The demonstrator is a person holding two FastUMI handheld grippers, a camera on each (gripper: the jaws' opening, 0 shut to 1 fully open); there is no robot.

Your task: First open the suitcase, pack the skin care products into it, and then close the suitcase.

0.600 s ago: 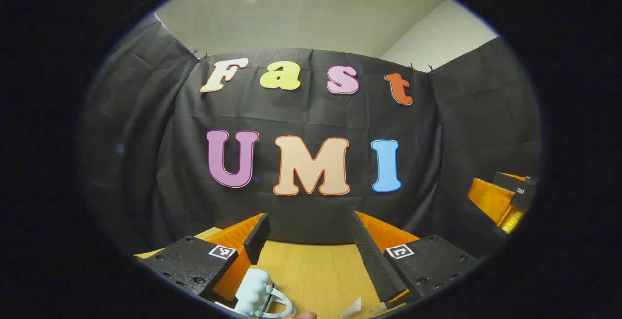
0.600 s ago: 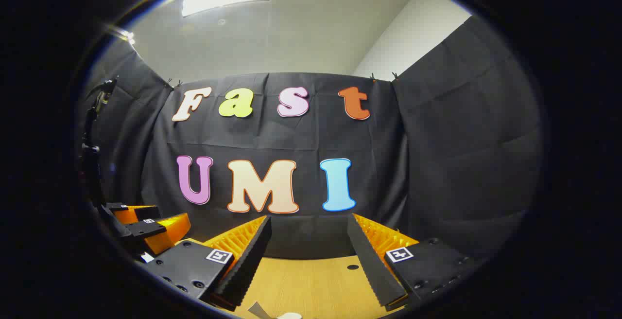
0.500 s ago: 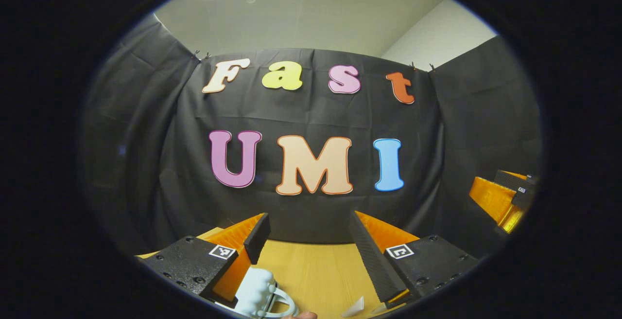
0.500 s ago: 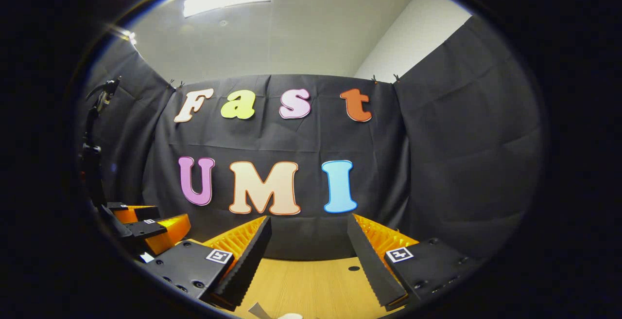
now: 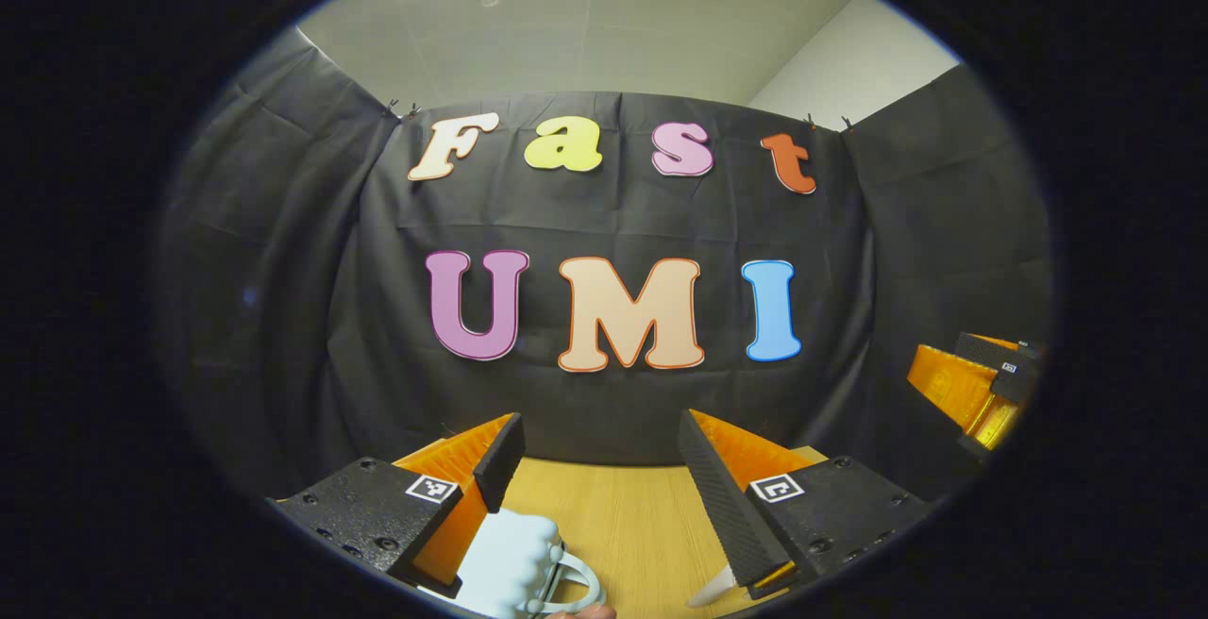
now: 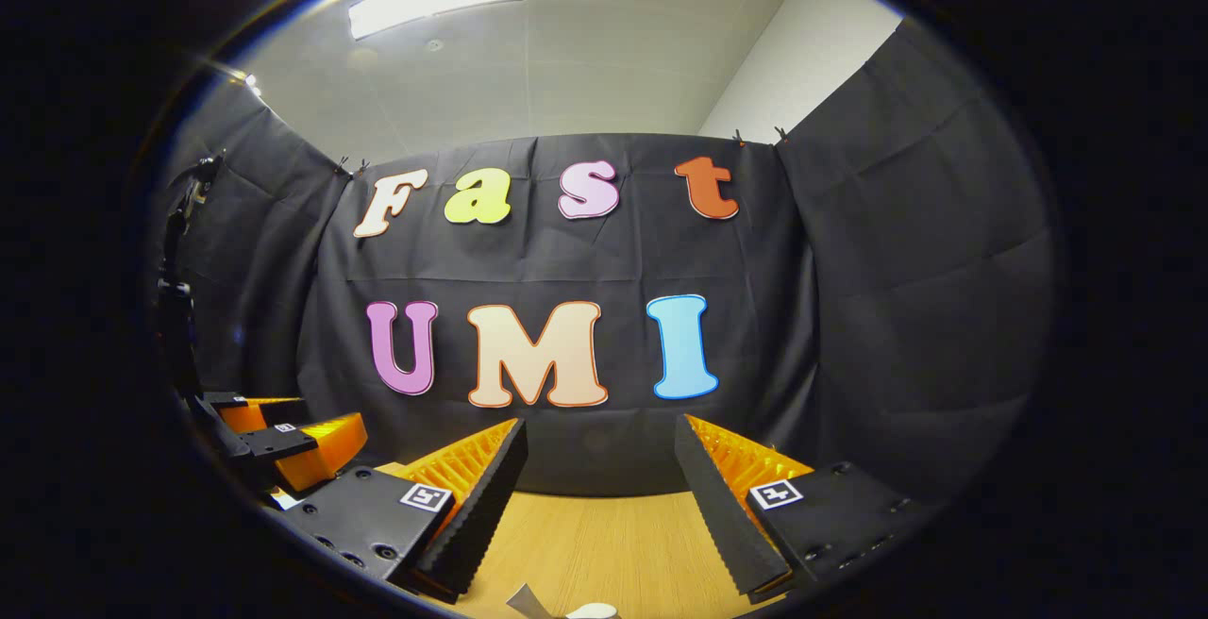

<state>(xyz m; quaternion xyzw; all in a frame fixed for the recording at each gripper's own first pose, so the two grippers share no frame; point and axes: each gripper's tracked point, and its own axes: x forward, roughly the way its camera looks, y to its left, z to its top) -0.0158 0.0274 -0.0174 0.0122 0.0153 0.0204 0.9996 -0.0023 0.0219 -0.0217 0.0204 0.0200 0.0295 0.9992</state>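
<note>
Both tongs sit level above the wooden worktop (image 5: 613,525), aimed at the booth's black cloth wall, w/ nothing gripped. Left tongs (image 5: 604,468): fingers wide apart, empty gap. Right tongs (image 6: 599,473): same, apart and empty. In the left gripper view the right tongs also show far off to the right; in the right gripper view the left tongs show low at left. No suitcase can be made out from either camera, so judging by that the job looks to be at its very start, w/ opening the case yet to come. Only likely task item: a pale blue-white bumpy thing w/ a loop handle (image 5: 519,567), prob. a skin care product or pouch, lying on the worktop just below and inside the left tongs' left finger, partly cut off at the bottom edge. Its long axis and heading can't be told, too little of it shows; the loop sits on the side toward the gap between the fingers. Next move, as a guess: tip both tongs down to find the case, then work its lid or zip before picking anything up.
</note>
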